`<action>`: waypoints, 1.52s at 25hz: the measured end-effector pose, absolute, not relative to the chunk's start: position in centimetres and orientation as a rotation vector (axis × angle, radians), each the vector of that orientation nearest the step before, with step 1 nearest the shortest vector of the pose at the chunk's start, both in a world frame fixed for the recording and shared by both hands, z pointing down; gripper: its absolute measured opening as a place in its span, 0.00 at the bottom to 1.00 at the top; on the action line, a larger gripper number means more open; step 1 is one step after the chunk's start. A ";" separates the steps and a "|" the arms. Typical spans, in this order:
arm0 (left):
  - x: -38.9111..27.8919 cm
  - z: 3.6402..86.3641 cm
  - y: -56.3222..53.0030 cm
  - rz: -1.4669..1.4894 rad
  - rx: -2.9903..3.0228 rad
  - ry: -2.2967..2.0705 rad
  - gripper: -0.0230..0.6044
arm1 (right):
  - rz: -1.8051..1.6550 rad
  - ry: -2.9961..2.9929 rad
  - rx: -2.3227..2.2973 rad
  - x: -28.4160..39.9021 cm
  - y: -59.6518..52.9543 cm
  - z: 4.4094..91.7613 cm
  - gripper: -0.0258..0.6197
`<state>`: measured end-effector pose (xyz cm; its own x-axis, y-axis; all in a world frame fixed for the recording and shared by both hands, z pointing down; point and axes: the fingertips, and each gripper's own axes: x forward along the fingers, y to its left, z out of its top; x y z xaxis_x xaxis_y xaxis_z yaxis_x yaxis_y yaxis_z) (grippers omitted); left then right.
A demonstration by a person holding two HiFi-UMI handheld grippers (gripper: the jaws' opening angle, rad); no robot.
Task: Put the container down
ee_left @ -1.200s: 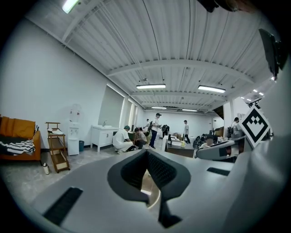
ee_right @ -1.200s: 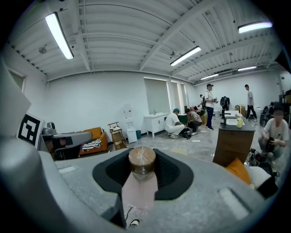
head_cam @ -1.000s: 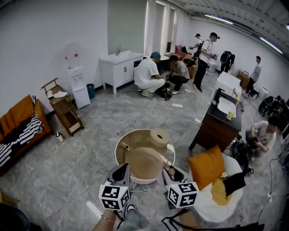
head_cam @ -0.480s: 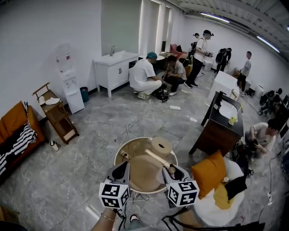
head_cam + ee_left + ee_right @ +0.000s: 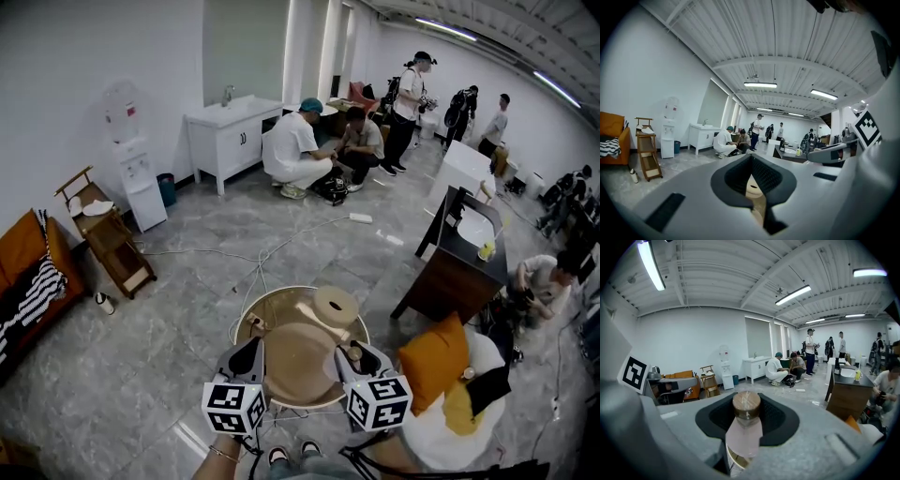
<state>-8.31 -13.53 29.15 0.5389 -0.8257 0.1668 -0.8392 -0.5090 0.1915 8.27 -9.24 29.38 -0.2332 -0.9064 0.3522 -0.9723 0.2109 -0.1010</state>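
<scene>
left hand-held gripper (image 5: 252, 347) — pinching container (image 5: 281, 292) rim | right hand-held gripper (image 5: 354, 353) — gripping wood-capped pink handle (image 5: 745, 425)

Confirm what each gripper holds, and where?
Left gripper clamps the container by its near-left rim. Right gripper is closed on a wooden-capped bottle, below the cap, at the near-right rim; whether it also pinches the rim is unclear.
</scene>
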 end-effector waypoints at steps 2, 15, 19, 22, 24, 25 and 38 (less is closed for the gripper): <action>-8.2 29.5 -13.9 0.091 2.518 -1.405 0.03 | 0.454 -2.267 1.778 8.1 -10.0 29.7 0.25; -6.6 31.6 -16.0 0.152 2.459 -1.432 0.03 | 0.516 -2.255 1.733 10.5 -12.6 32.0 0.25; -5.5 33.2 -16.6 0.174 2.447 -1.430 0.03 | 0.553 -2.235 1.743 11.9 -13.0 33.9 0.25; -4.8 35.0 -17.0 0.197 2.423 -1.424 0.03 | 0.592 -2.216 1.744 12.9 -13.4 35.7 0.25; -4.6 36.2 -17.2 0.217 2.407 -1.418 0.03 | 0.616 -2.204 1.744 13.4 -13.6 36.7 0.25; -4.6 36.8 -17.3 0.227 2.400 -1.414 0.03 | 0.626 -2.197 1.745 13.5 -13.8 37.2 0.25; -4.4 46.3 -19.3 0.354 2.361 -1.360 0.03 | 0.697 -2.135 1.727 13.4 -16.1 46.1 0.25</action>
<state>-4.35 -19.26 46.35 0.4971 -0.7686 0.4027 -0.8674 -0.4525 0.2072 13.36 -16.13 46.08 -0.2275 -0.8223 0.5217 -0.9717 0.1565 -0.1770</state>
